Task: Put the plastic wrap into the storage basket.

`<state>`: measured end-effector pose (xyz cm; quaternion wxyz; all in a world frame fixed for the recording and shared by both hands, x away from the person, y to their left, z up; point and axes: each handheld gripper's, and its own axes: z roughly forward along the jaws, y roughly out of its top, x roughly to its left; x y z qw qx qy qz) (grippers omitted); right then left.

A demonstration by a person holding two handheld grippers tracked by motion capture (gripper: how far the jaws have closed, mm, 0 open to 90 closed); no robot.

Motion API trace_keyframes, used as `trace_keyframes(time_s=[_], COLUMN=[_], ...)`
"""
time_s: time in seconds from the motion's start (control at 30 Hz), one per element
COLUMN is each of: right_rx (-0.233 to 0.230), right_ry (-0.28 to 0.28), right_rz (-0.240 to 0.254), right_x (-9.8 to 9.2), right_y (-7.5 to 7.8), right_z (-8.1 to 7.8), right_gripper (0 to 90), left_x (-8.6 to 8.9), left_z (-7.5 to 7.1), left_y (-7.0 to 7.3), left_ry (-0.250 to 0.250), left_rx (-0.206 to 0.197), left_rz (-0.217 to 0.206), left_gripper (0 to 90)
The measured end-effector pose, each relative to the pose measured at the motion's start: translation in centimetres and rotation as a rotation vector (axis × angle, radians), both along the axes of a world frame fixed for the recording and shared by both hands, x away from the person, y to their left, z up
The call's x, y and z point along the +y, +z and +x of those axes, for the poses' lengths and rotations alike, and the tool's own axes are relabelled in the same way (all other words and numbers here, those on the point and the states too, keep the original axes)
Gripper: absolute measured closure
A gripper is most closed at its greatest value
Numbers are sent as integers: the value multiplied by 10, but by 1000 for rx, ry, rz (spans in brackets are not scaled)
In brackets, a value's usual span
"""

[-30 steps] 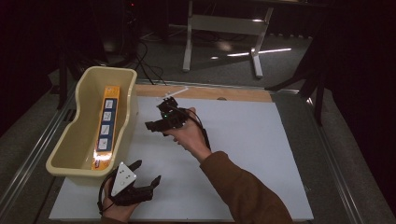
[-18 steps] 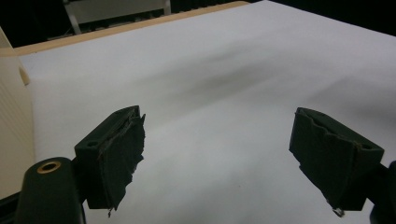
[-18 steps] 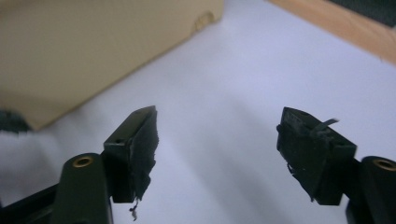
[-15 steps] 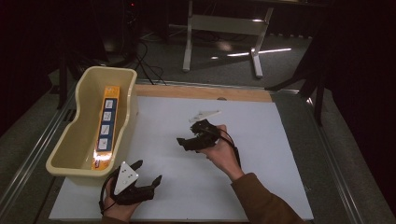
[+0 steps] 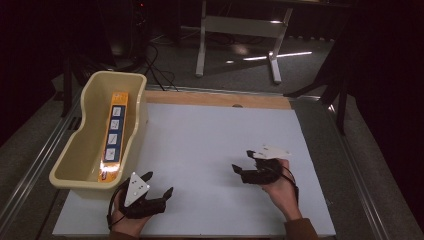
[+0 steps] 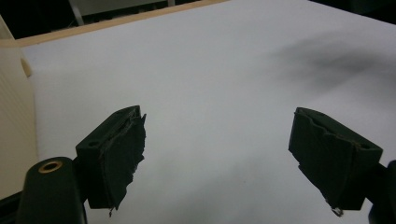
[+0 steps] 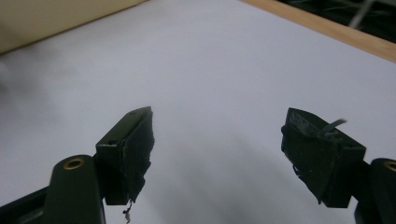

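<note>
A cream plastic tub (image 5: 80, 145) stands at the table's left. A long orange box (image 5: 114, 135) with blue and white panels lies inside it. My left gripper (image 5: 160, 183) rests near the front edge, just right of the tub's near end. It is open, and its jaws stand wide apart over bare white sheet in the left gripper view (image 6: 233, 154). My right gripper (image 5: 241, 161) sits low at the front right, pointing left, well away from the tub. It is open, its jaws have just been opening further, and nothing lies between them (image 7: 219, 154).
A white sheet (image 5: 210, 135) covers the table, with a wooden strip (image 5: 215, 99) along its far edge. The tub's wall shows at the left of the left gripper view (image 6: 14, 116) and at the top left of the right gripper view (image 7: 56, 14). Beyond the table stands a metal frame (image 5: 240, 30) on a dark floor.
My right gripper has moved from near the tub's far end to the right and toward the front of the table, coming lower. The left gripper has not moved.
</note>
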<state>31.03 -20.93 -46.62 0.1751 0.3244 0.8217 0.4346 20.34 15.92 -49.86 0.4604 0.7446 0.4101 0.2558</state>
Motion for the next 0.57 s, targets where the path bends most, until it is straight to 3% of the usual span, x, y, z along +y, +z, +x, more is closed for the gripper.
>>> trace_keyframes(time_s=[0.23, 0.43, 0.57], right_rx=[-51, -94, -113], right_ry=[-49, -24, -11], right_rz=[49, 81, 116], right_x=[-51, -72, -78], right_y=[-20, -24, -21], right_z=[-23, -44, -48], right_gripper=[227, 202, 202], left_x=[-1, -1, 3], left_z=[1, 0, 3], left_y=[0, 1, -1], left_ry=[2, 3, 23], left_rx=[3, -7, 7], left_rz=[6, 11, -3], left_gripper=[182, 182, 182])
